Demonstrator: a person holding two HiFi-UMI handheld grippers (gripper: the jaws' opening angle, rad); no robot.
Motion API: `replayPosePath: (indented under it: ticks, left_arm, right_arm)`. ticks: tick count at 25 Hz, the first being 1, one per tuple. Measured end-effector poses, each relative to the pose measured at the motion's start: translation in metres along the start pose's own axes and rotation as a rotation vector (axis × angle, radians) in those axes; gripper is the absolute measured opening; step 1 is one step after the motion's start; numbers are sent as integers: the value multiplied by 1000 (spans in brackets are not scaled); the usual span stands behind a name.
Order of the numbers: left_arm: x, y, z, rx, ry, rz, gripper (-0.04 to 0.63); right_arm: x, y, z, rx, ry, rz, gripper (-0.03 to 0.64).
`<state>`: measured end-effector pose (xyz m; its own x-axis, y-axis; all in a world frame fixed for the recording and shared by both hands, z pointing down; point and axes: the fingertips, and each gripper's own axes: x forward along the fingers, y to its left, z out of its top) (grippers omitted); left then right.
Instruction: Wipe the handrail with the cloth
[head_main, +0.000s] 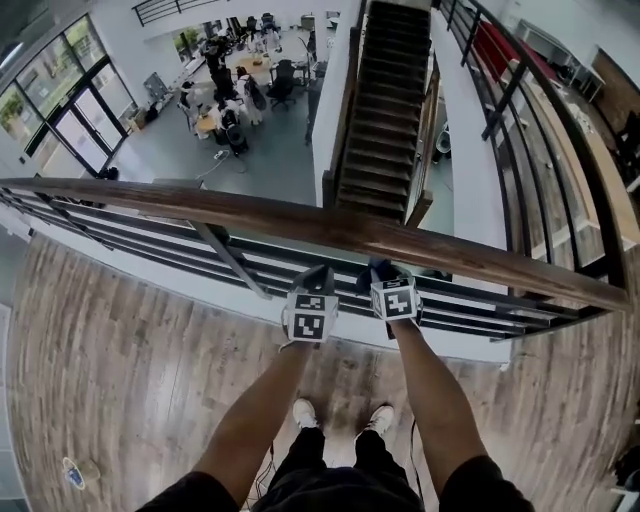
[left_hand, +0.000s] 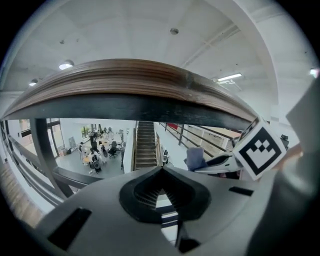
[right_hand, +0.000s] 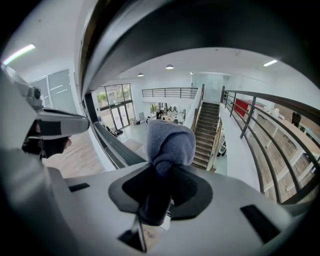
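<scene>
The long wooden handrail (head_main: 350, 232) crosses the head view from left to right, and both grippers sit just under it near its middle. My right gripper (head_main: 383, 272) is shut on a blue-grey cloth (right_hand: 170, 142), whose bunched end sticks out past the jaws, close below the rail (right_hand: 150, 30). In the left gripper view the same cloth (left_hand: 195, 156) shows to the right. My left gripper (head_main: 320, 276) is right beside the other one. Its jaws (left_hand: 161, 185) are together with nothing between them, and the rail (left_hand: 130, 82) arches overhead.
Black metal bars (head_main: 232, 262) run under the handrail. Beyond them is a drop to a lower floor with desks and people (head_main: 235, 95) and a dark staircase (head_main: 385, 110). I stand on a wood plank floor (head_main: 120, 360); a small object (head_main: 75, 472) lies at the lower left.
</scene>
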<state>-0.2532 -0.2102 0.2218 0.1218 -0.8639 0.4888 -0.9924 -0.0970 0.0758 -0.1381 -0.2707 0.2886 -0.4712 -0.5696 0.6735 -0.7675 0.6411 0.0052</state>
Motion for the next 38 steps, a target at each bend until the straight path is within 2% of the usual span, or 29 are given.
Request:
replayPosePath:
  ticks: [7, 16, 19, 24, 26, 30, 38]
  left_arm:
    - [33, -97, 8, 39, 4, -82, -2]
    - [71, -216, 5, 98, 45, -169, -2]
    - [86, -258, 2, 98, 60, -209, -2]
    - [108, -320, 8, 96, 81, -266, -2]
    - [117, -350, 12, 109, 83, -293, -2]
    - [129, -407, 14, 140, 82, -353, -2]
    - [145, -514, 10, 177, 99, -472, -2]
  right_arm:
    - [-42, -86, -38, 45, -2, -49, 95]
    - [-91, -190, -84, 99, -15, -112, 95]
    - [-108, -223, -98, 114, -12, -135, 95]
    - [-135, -281, -129, 234, -25, -183, 95]
    - [-147, -302, -136, 239, -35, -199, 95]
    - [-172, -347, -154, 261, -53, -252, 95]
    - [-232, -450, -217, 326, -18, -387, 95]
